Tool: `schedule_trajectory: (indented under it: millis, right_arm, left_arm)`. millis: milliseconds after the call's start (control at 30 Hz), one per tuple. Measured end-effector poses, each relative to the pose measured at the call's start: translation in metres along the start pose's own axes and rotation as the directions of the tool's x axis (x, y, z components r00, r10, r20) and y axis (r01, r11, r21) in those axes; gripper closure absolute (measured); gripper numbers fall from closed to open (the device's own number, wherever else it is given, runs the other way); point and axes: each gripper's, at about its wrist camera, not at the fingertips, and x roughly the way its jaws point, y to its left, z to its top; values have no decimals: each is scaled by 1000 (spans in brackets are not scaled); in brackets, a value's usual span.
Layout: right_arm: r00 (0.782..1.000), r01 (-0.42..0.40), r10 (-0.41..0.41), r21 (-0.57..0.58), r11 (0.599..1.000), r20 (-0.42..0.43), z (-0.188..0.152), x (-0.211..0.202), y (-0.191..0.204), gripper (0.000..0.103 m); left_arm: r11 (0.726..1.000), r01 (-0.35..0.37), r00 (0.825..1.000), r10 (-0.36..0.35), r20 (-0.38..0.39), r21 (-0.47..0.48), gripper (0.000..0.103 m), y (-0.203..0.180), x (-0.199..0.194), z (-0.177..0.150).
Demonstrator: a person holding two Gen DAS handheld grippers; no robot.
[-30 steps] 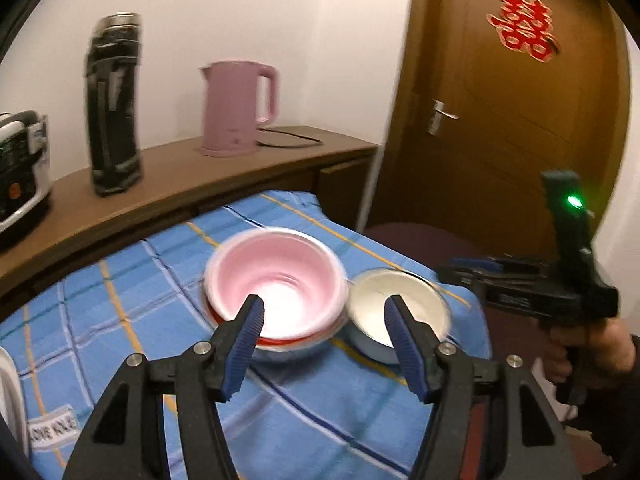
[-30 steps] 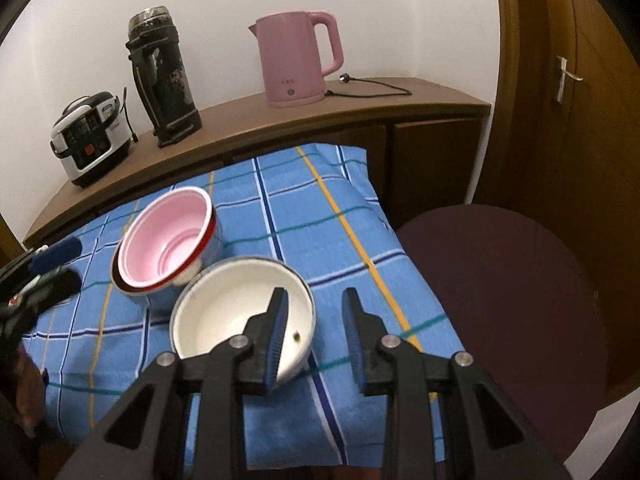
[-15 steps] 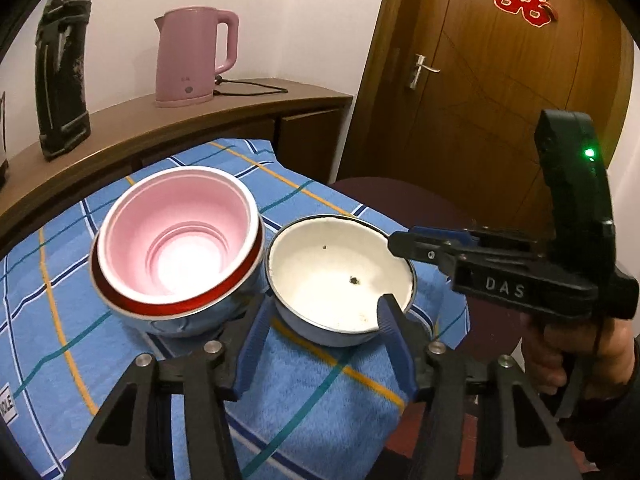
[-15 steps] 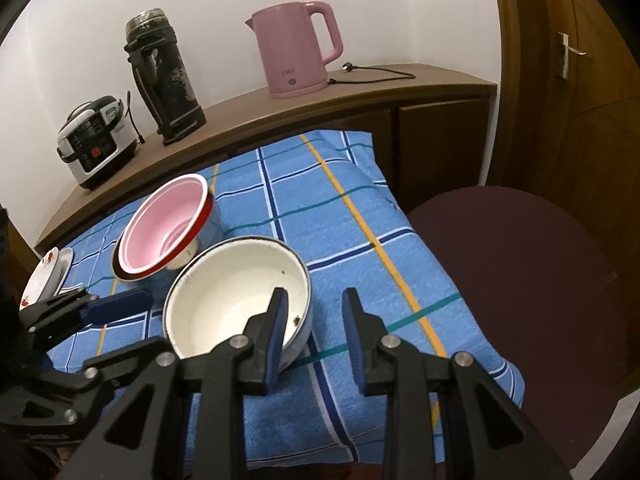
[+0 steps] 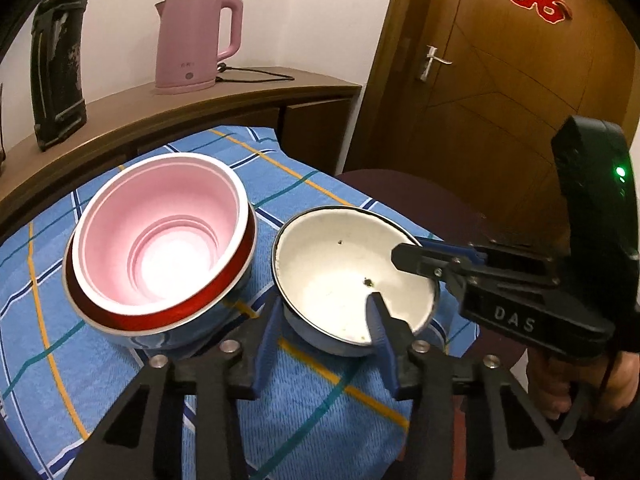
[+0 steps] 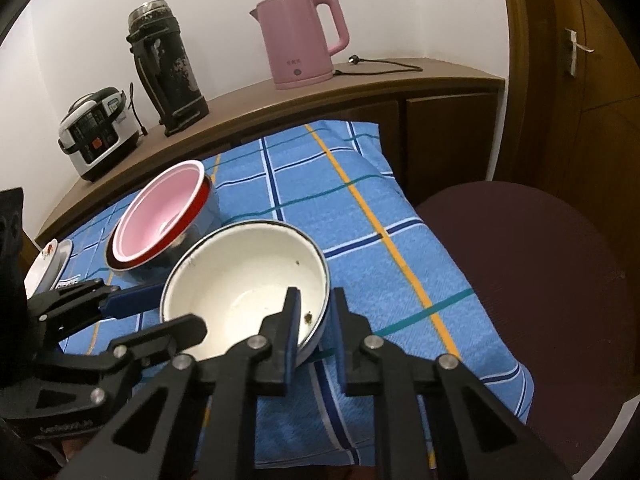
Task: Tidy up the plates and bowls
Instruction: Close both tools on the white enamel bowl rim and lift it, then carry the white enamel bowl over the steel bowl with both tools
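Observation:
A white enamel bowl with a dark rim sits on the blue checked cloth. My right gripper is shut on its right rim, one finger inside and one outside; in the left wrist view the right gripper reaches in from the right. My left gripper straddles the bowl's near rim, jaws closing, pads not seen pressing. Left of it, touching or nearly so, a pink bowl is nested in a red-rimmed metal bowl.
A wooden sideboard behind the table carries a pink kettle, a black flask and a rice cooker. A patterned plate lies at the cloth's left end. A dark round seat stands to the right, before a wooden door.
My left gripper came down to the white bowl and narrowed its jaws around the near rim. The right gripper's jaws closed onto the rim.

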Motion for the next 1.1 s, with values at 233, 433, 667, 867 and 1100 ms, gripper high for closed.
schedule_trajectory:
  millis: [233,433,667,867,1100]
  right_arm:
    - [1000,-12,12,32,999,16,1,-6,-2,89]
    - [999,-18,18,22,1000,38,7,-20,4,89]
    - [994,-35,37,-16,999,103,19,-52,23,89]
    - [989,-51,58,-52,997,137,33,-62,42,88]
    - [984,-84,95,-77,993,154,48,-61,62,89]
  left_arm:
    - [999,-26,999,26,34,-20,72,1,-5,2]
    - [999,-23,998,25,63,-26,72,1,-15,5]
    - [999,-11,994,15,104,-37,72,4,-37,11]
    - [998,-29,990,36,135,-58,71,13,-55,19]
    - [996,-51,981,64,182,-72,72,30,-74,27]
